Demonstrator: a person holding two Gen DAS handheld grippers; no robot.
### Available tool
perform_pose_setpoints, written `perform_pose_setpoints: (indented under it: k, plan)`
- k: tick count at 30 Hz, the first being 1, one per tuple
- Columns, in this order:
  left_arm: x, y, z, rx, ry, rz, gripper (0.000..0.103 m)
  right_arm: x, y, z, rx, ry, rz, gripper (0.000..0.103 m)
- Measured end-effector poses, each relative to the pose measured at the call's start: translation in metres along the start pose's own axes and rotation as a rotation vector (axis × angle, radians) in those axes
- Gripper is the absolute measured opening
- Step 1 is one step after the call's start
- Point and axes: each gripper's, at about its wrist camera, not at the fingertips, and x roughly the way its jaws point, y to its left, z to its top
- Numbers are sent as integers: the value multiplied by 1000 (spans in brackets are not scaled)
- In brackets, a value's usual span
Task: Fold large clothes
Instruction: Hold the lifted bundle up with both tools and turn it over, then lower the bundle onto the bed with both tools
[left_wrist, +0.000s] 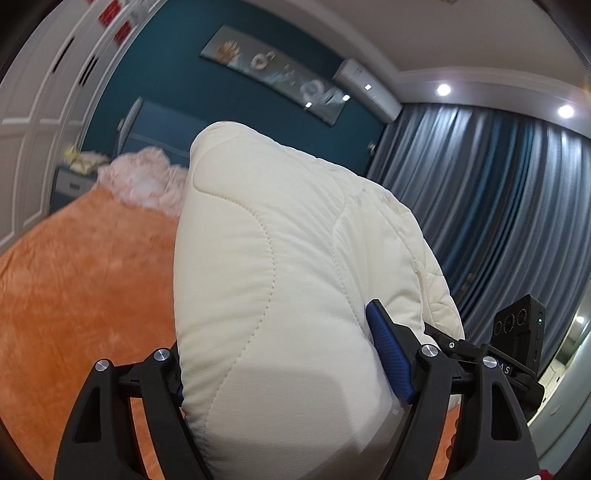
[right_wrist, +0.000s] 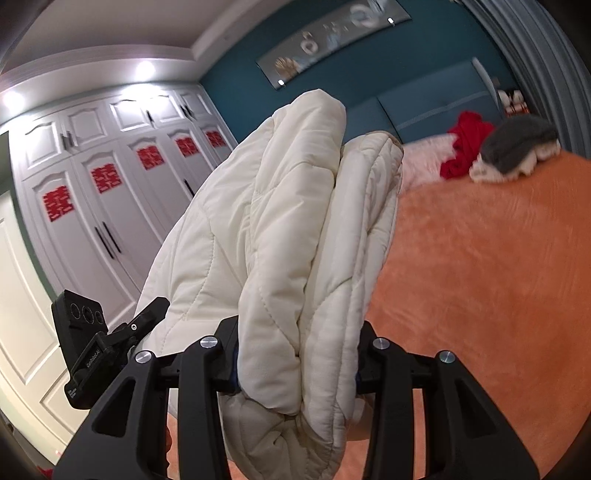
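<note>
A cream quilted padded garment (left_wrist: 280, 266) is folded into a thick bundle and held up above the orange bed (left_wrist: 81, 280). My left gripper (left_wrist: 284, 373) is shut on one end of it, with the blue pad (left_wrist: 388, 354) of its right finger pressed into the fabric. My right gripper (right_wrist: 295, 365) is shut on the other end of the garment (right_wrist: 291, 229), where several folded layers stand up between the fingers. The other gripper's camera block shows at the edge of each view.
The orange bedspread (right_wrist: 487, 280) fills the right wrist view's right side. A red garment (right_wrist: 465, 144) and a grey and white pile (right_wrist: 517, 151) lie near the headboard. A pink frilly pillow (left_wrist: 147, 177) lies at the bed's head. White wardrobes (right_wrist: 103, 192) and blue curtains (left_wrist: 487, 206) flank the bed.
</note>
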Motion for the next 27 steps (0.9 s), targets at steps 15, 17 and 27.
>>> perform_pose_setpoints:
  k: [15,17,27]
  plan:
    - [102,109,-94,-158,267,114,75,113,-103,-90,178,219,-109,39]
    - [110,120,-108,-175,287,122,75,121,-111,-98,187,238,-116,39]
    - [123,155,-161,-220,354,167,79,141,-143,-146,264,305,-161,63]
